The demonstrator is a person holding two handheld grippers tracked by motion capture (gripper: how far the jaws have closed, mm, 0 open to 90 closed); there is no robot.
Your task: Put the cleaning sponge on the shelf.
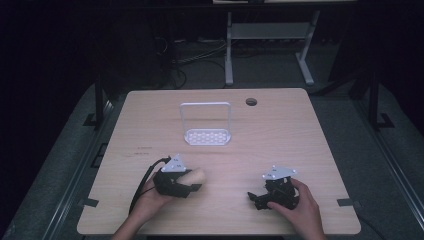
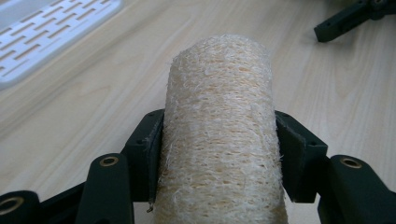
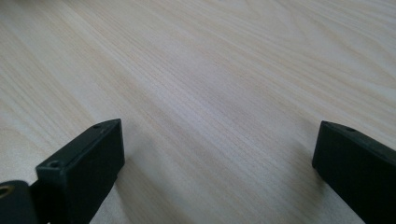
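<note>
While the left hand-held gripper (image 2: 219,154) clamps the loofah roll (image 2: 219,140) mid-length, it should lift level toward the white rack (image 1: 206,125); the right hand-held gripper (image 3: 219,154) rests open on the desk (image 1: 280,135).

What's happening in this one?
A person works at a wooden table with tongs in each hand. The left tongs are clamped on a loofah roll, near the table's front edge. The right tongs sit open with nothing between them. A white rack stands farther back.
</note>
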